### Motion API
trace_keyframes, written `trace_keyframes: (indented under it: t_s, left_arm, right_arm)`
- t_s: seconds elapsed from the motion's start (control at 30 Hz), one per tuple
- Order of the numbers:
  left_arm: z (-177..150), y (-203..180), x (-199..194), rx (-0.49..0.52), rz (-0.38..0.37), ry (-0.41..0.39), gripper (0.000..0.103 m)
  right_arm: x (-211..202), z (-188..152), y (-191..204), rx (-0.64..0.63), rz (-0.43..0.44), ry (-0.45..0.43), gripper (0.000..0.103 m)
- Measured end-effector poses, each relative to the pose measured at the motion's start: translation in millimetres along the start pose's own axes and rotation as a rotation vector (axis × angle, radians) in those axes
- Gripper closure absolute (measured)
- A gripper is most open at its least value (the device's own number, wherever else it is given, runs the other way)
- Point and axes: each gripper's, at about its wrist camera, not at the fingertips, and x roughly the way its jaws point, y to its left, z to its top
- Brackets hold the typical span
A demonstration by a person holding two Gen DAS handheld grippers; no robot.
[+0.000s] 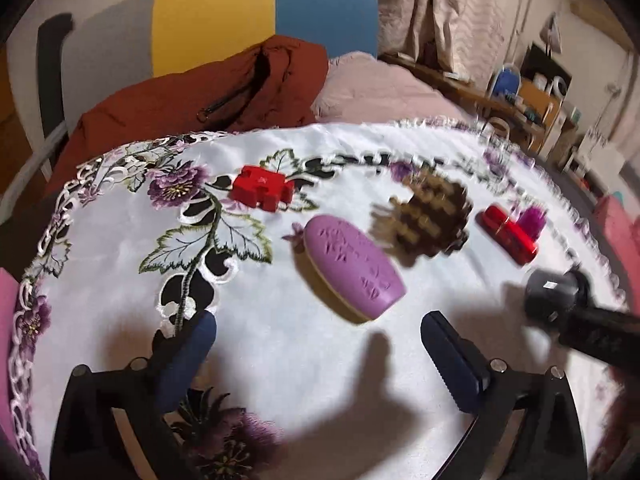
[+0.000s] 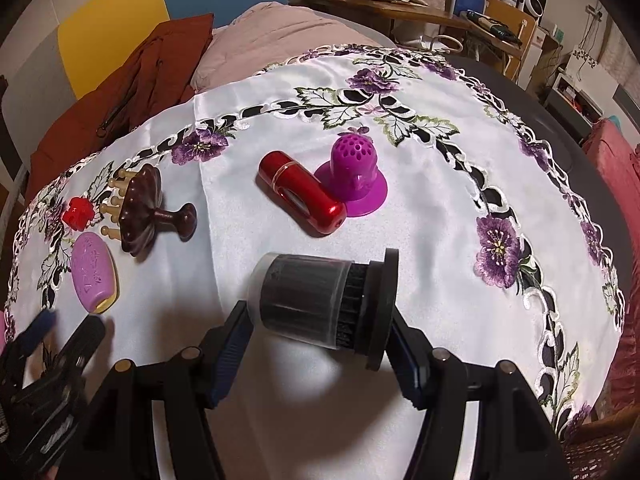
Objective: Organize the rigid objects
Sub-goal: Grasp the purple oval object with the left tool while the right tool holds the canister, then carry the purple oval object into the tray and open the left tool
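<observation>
Sideways between the blue fingers (image 2: 230,344) of the right gripper (image 2: 320,346) lies a black brush (image 2: 320,294) under a clear cap, its long axis running from nine to three o'clock, cap end at nine, flat base at three; the fingers press on both ends. Beyond it, at twelve o'clock on the embroidered cloth (image 2: 440,216), a red capsule (image 2: 300,196) touches a purple perforated cone (image 2: 354,172). Meanwhile the left gripper (image 1: 318,344) gapes wide and empty, its purple oval case (image 1: 352,268) carrying raised markings too blurred to read.
</observation>
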Motion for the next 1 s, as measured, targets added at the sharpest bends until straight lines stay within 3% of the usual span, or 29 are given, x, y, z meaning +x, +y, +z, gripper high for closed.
trace_keyframes:
  t_s: [0.07, 0.2, 0.37, 0.4, 0.43, 0.47, 0.53, 1.0]
  left_arm:
    - [6.0, -1.3, -0.3, -0.022, -0.007, 0.002, 0.0]
    - [25.7, -18.1, 6.2, -0.025, 0.06, 0.005, 0.0]
    - [40.1, -49.0, 33.4, 0.142, 0.183, 0.039, 0.0]
    - [38.3, -54.6, 43.3, 0.211, 0.225, 0.063, 0.005]
    - [36.3, -53.7, 50.0, 0.242, 0.24, 0.084, 0.031]
    - [33.5, -50.3, 52.7, 0.245, 0.205, 0.099, 0.044]
    - [30.8, -36.0, 46.8, 0.176, 0.119, 0.085, 0.058]
    - [-8.5, 20.5, -4.2, 0.094, 0.02, 0.056, 0.059]
  right_arm:
    - [0.2, -0.2, 0.7, -0.003, -0.003, 0.001, 0.038]
    - [0.4, 0.3, 0.7, -0.003, -0.001, 0.002, 0.038]
    - [1.0, 0.6, 2.1, -0.009, -0.003, 0.002, 0.038]
    - [1.2, 0.4, 2.9, -0.013, -0.004, 0.002, 0.038]
    - [1.4, 0.4, 3.9, -0.019, -0.005, 0.002, 0.038]
    - [1.5, 0.2, 4.9, -0.025, -0.006, 0.001, 0.038]
    - [1.1, -0.3, 7.8, -0.043, -0.004, 0.0, 0.038]
    - [-14.3, -5.2, 38.8, -0.175, 0.088, -0.073, 0.04]
